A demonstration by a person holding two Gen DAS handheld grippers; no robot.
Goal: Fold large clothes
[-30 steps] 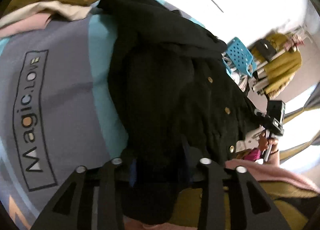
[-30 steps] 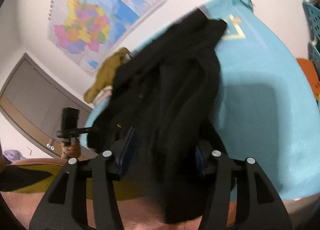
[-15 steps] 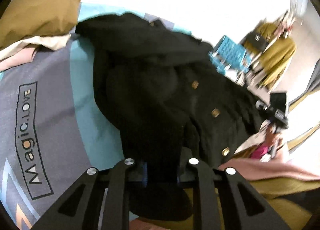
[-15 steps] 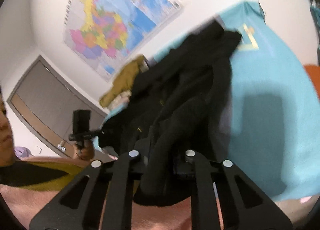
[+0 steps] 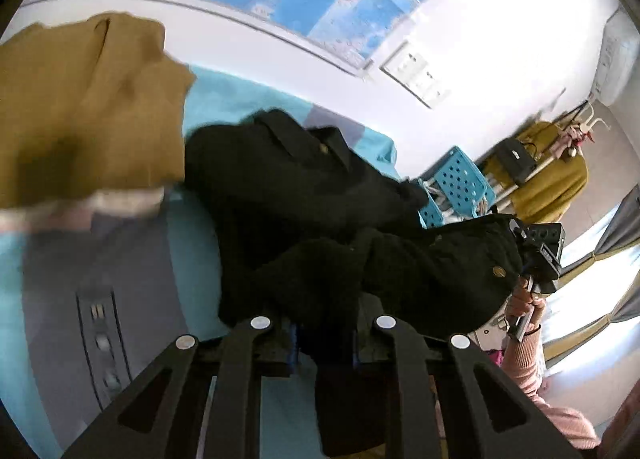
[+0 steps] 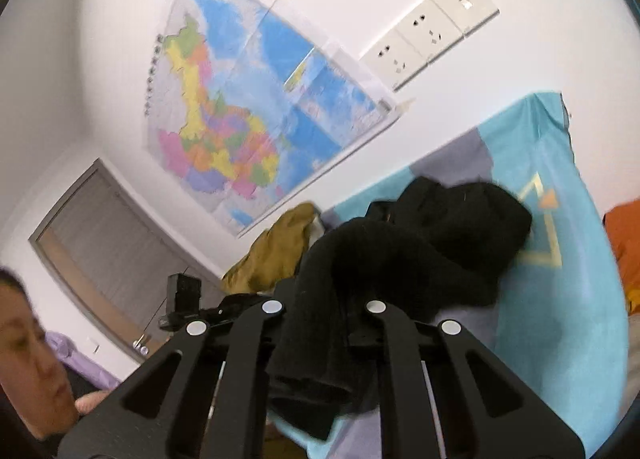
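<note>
A black coat with gold buttons (image 5: 320, 211) lies bunched on the teal and grey cloth-covered table (image 5: 132, 259). My left gripper (image 5: 324, 339) is shut on one part of the coat's near edge, and fabric hangs down between its fingers. My right gripper (image 6: 324, 323) is shut on another part of the black coat (image 6: 432, 243), lifted so that the cloth folds back over the rest. The right gripper also shows in the left wrist view (image 5: 540, 255), far right, and the left gripper shows in the right wrist view (image 6: 184, 299).
An ochre garment (image 5: 80, 111) lies piled at the table's far left, over pale clothes. A wall map (image 6: 248, 107) and sockets (image 6: 428, 31) are behind the table. Blue perforated crates (image 5: 456, 183) and a clothes rack stand to the right. An orange item (image 6: 624, 243) lies at the right edge.
Both grippers have closed on the coat's near edge and swung it up and towards the far side. The coat, flat a second ago, is now doubled and bunched.
</note>
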